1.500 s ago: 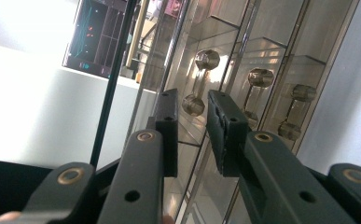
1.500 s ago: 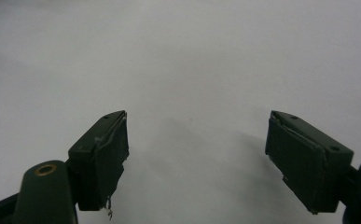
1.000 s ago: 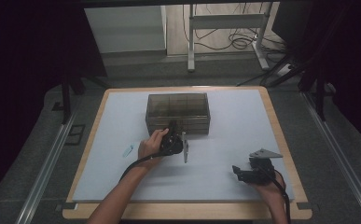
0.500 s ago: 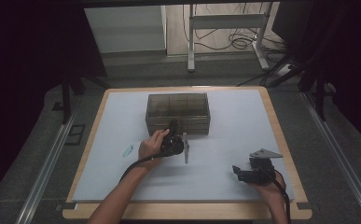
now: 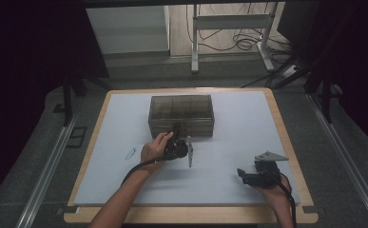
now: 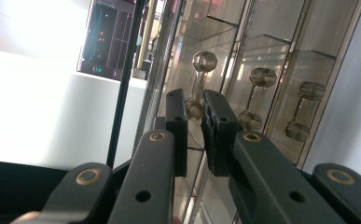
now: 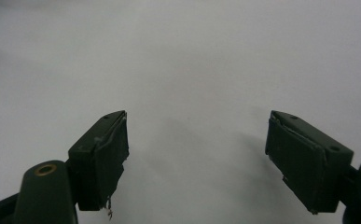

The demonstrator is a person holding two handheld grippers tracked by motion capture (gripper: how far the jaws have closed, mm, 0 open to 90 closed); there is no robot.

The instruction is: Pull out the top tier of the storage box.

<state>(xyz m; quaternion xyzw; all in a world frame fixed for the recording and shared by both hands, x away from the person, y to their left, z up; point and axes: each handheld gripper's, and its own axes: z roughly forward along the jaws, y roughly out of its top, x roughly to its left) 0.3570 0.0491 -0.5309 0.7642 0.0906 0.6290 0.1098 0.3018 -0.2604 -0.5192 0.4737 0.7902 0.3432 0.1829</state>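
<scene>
Drawer box (image 5: 181,115) | left gripper (image 6: 195,122) jaws pinch its handle (image 6: 197,87) | right gripper (image 7: 197,154) jaws spread wide

No text, label, brand, number or sign can be read in any of the views. The smoky clear box (image 5: 181,115) near the far edge of the bench (image 5: 286,142) bears no legible marking on its walls or handles. The black fingers (image 6: 218,130) of the left gripper and those of the right gripper (image 7: 197,154) are plain. The dark panel (image 6: 110,39) seen beyond the box in the left gripper view shows small lit spots, too blurred to read.
</scene>
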